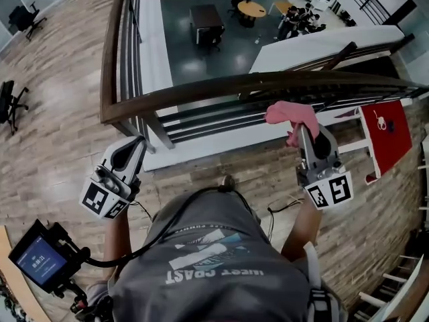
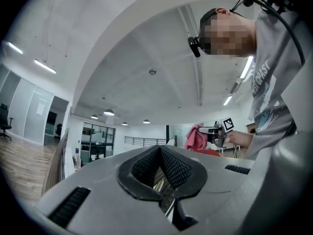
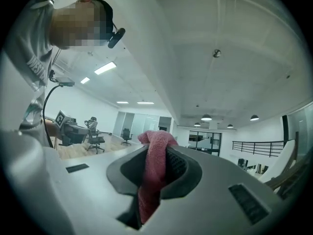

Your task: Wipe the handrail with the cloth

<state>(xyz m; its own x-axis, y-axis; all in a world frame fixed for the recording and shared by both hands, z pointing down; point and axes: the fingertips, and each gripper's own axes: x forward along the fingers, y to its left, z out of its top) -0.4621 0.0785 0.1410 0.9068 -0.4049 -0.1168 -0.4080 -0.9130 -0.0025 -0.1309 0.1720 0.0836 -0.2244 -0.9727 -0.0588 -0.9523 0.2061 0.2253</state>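
The dark wooden handrail (image 1: 221, 86) crosses the head view above both grippers, over a metal-barred balustrade. My right gripper (image 1: 303, 129) is shut on a pink cloth (image 1: 293, 115), which it holds just below the rail, right of centre; whether the cloth touches the rail I cannot tell. In the right gripper view the cloth (image 3: 154, 153) bulges out between the jaws of the right gripper (image 3: 156, 155). My left gripper (image 1: 139, 142) hangs lower left of the rail, near the corner post, shut with nothing in it. In the left gripper view the left gripper (image 2: 160, 159) points upward, and the cloth (image 2: 196, 137) shows far off.
A second handrail (image 1: 112, 42) runs away along the left side. Beyond the balustrade is a drop to a lower floor with a round table (image 1: 251, 9). A red banner (image 1: 389, 133) hangs at right. Office chairs (image 1: 12, 102) stand left. A small screen (image 1: 37, 260) sits bottom left.
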